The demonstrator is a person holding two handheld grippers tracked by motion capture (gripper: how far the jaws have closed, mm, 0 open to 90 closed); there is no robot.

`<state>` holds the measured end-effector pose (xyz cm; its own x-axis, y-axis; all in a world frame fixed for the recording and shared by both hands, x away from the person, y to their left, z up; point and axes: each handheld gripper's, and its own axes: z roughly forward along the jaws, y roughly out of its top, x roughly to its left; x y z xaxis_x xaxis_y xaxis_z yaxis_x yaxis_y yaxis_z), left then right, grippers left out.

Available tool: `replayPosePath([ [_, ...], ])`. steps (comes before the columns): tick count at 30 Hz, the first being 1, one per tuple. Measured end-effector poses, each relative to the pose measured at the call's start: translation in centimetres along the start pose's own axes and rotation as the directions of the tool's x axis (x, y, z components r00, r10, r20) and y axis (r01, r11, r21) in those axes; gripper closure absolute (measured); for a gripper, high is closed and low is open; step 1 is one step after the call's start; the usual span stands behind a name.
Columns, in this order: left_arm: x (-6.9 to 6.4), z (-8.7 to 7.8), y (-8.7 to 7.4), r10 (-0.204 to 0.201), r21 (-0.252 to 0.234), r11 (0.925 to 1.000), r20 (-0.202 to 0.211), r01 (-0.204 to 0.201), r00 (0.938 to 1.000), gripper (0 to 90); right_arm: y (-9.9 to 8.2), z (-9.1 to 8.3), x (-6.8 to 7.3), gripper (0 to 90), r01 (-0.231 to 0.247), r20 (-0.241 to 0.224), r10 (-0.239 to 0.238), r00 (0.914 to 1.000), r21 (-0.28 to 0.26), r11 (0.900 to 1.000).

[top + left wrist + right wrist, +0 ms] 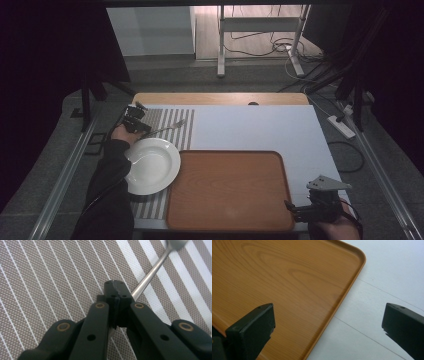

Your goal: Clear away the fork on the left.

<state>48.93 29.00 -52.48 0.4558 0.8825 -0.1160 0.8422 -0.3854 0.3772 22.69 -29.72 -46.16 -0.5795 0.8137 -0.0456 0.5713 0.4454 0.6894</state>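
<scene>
My left gripper (pixel 146 130) is shut on the handle end of a metal fork (pixel 169 127) over the striped placemat (pixel 176 139) at the table's far left. In the left gripper view the jaws of this gripper (pixel 115 287) meet, and the fork's shiny handle (pixel 150 275) runs out up and to the right. A white plate (pixel 150 166) lies on the mat just in front of that hand. My right gripper (pixel 296 210) is open at the near right corner of the wooden tray (pixel 230 190). Nothing sits between the jaws of the right gripper (pixel 327 322), which straddle the tray's rim (pixel 342 300).
A white sheet (pixel 260 127) covers the table behind and right of the tray. The table's wooden far edge (pixel 220 98) shows beyond it. A desk frame and cables (pixel 280 47) are on the floor farther back. A power strip (pixel 342 126) lies off the table's right side.
</scene>
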Motion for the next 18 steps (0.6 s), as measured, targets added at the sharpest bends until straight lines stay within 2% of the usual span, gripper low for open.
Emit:
replayPosePath([
  [4,-0.43,-0.14,-0.34,0.021,0.008,0.9997,0.028,-0.021,0.9994,89.3,0.01,0.01,0.0,0.0,0.001,0.0,-0.001,1.0,0.001,1.0],
  [10,-0.53,-0.22,-0.35,0.03,0.01,0.9995,0.038,-0.03,0.9988,89.2,0.02,0.04,0.01,0.0,0.002,-0.002,-0.002,1.0,0.001,1.0],
  [11,-0.48,-0.3,-0.31,0.025,-0.002,0.9997,0.035,-0.025,0.9991,88.4,0.02,0.04,0.02,0.0,0.003,-0.002,-0.003,1.0,0.001,1.0],
  [14,-0.45,-0.49,-0.08,0.013,-0.031,0.9995,0.041,-0.011,0.9991,76.8,0.02,0.05,-0.02,0.0,0.002,-0.003,-0.002,1.0,0.001,1.0],
  [15,-0.55,-0.49,0.07,0.01,-0.04,0.9991,0.029,-0.009,0.9995,71.4,0.02,0.04,-0.03,0.0,0.002,-0.004,-0.002,1.0,0.002,1.0],
  [18,-0.81,-0.42,0.46,0.008,-0.07,0.9975,0.035,-0.006,0.9993,55.6,0.02,0.04,-0.01,0.0,0.002,-0.004,-0.002,1.0,0.001,1.0],
])
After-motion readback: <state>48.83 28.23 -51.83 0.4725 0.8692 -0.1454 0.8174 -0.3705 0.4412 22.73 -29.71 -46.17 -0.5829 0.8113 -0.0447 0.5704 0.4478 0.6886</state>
